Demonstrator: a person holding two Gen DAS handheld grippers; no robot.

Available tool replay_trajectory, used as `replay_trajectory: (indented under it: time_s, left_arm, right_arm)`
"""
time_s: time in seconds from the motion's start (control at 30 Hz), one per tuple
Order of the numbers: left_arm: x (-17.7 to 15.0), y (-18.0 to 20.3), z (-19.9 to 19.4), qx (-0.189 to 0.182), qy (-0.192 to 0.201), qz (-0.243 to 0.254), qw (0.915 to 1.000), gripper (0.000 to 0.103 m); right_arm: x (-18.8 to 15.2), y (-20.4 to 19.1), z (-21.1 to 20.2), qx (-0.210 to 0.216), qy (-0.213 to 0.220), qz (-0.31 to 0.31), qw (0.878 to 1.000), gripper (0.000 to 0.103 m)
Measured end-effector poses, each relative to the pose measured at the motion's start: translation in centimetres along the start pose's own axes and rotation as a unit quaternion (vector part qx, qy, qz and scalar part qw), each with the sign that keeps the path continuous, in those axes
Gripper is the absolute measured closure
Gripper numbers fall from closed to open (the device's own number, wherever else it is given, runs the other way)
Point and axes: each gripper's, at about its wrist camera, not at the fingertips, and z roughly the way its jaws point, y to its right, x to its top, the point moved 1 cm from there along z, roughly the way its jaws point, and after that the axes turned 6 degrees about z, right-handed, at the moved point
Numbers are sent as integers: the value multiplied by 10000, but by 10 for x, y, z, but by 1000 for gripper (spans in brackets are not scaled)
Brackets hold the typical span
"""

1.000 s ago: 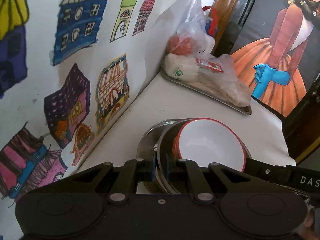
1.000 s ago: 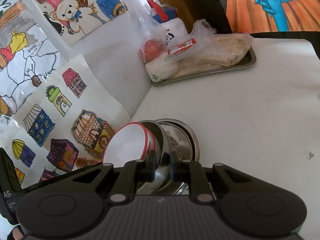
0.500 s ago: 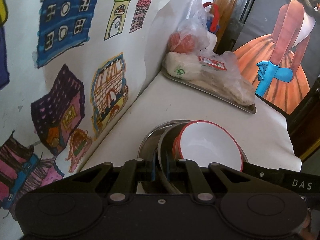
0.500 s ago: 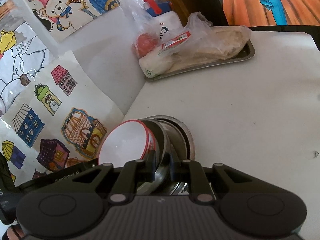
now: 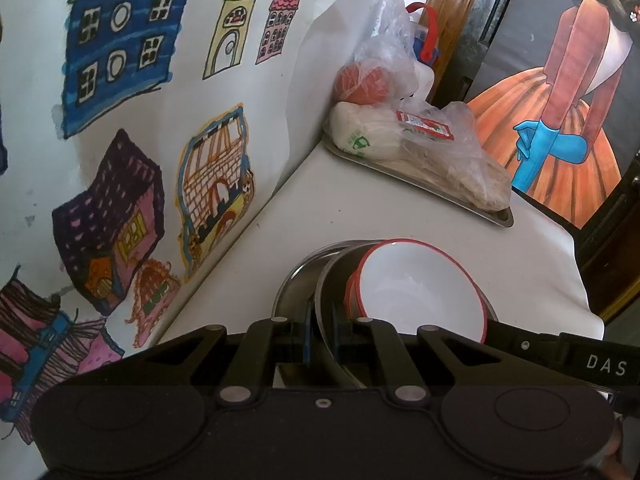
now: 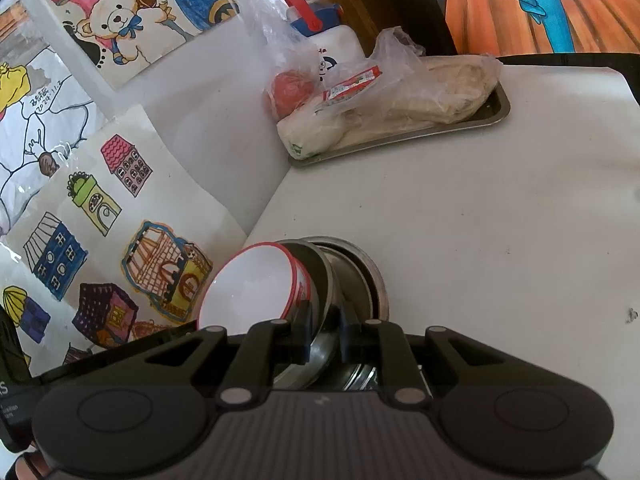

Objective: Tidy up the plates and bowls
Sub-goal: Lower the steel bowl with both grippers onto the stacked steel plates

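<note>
The left tool [image 5: 320, 330] is clamped on the rim of a steel bowl [image 5: 332, 300], and the right tool [image 6: 325, 330] pinches the same bowl's rim [image 6: 326, 280] from the opposite side. Nested in that bowl are white bowls [image 5: 416, 288] with red rims, tilted toward the wall. The held bowl sits tilted inside another steel bowl [image 6: 372, 276] near the counter's [image 6: 460, 216] wall edge. Farther back on the counter, a metal tray [image 6: 496, 114] carries bagged food [image 6: 400, 96]. Children's drawings [image 5: 120, 32] cover the wall.
</note>
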Motion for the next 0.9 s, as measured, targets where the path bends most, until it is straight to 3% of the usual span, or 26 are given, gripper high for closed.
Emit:
replay_trajectory:
  time_s: [0.9]
  left_arm:
    - [-3,0,-1,-15,7,28,10000,93]
  right_arm:
    - [-2,5,2,53,25,60,10000,88]
